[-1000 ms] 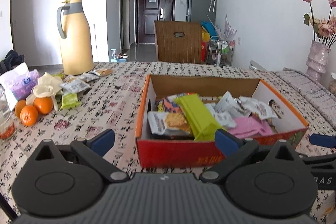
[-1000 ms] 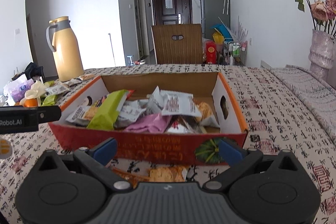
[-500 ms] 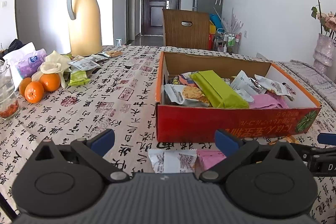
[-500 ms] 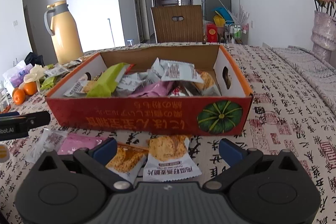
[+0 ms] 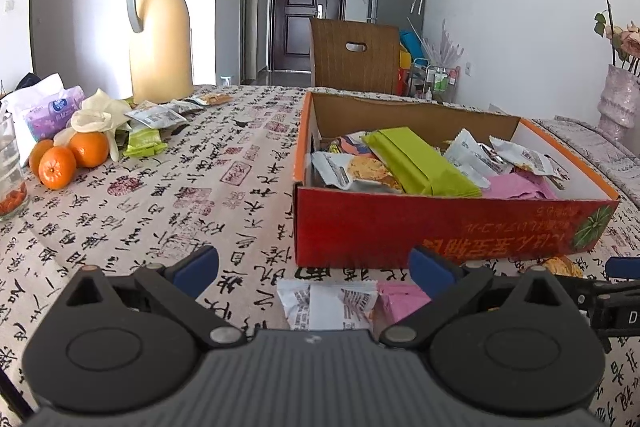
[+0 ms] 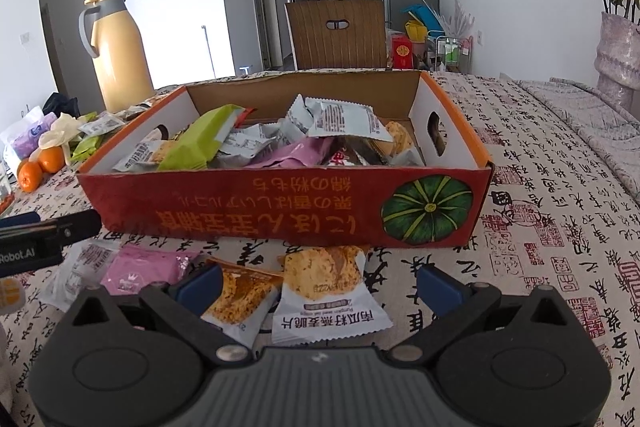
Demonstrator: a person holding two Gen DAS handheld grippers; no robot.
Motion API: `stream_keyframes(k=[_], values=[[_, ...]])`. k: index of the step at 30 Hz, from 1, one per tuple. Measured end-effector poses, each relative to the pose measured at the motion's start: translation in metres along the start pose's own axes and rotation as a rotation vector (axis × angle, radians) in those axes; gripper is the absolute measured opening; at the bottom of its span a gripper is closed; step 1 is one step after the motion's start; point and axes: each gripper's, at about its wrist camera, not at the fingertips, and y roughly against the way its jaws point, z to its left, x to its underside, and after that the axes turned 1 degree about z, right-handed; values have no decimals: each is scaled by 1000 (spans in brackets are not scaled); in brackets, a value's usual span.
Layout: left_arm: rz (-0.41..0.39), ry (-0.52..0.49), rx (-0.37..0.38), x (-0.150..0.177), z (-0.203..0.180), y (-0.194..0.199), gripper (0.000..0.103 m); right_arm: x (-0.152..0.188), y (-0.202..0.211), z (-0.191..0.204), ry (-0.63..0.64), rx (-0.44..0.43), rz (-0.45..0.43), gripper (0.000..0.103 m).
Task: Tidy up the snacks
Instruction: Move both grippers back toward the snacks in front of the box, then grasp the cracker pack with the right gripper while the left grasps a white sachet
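Now, table (image 5: pixel 160 195) first: patterned cloth, more of its near edge in both views than a second ago. Red box (image 6: pixel 280 223) mid-table, long axis left to right across both cameras, printed front wall facing them with the lettering upside down; already heaped with packets, green bar (image 5: pixel 420 163) lying diagonally on top.

Both cameras pulled back from the box over the last second. Left gripper (image 5: pixel 313 265) spread wide, holding nothing. Right gripper (image 6: pixel 319 283) likewise spread and empty.

Consequence of the retreat: loose snacks exposed on the table just in front of the box wall. White packet (image 5: pixel 328 303) and pink packet (image 5: pixel 400 301) between the left fingers; cracker packet (image 6: pixel 326 291) between the right ones, long axis roughly toward the camera, printed end nearest, flat. Orange packet (image 6: pixel 240 293) beside it, angled, partly under a fingertip.

Judged unfinished: these four still outside, plus a further cluster (image 5: pixel 156 119) by the flask (image 5: pixel 160 31).
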Motion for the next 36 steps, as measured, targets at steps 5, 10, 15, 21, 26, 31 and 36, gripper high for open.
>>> stream_keyframes(k=[5,10,15,21,26,31,36], values=[[-3,-3,13,2,0,1,103,1,-2,1,-1,9,-1,103],[0,11,23,2,2,1,103,0,-3,3,9,30,0,103],[0,13,24,2,2,0,103,0,-7,4,13,47,11,98],[5,19,28,2,3,0,103,-1,-16,-4,-25,80,28,78],[4,14,28,2,2,0,103,2,-20,-3,-6,60,37,52],[28,7,24,2,1,-2,103,4,-13,-1,6,53,10,42],[86,-9,56,-4,4,0,103,4,2,-4,-2,53,-32,42]])
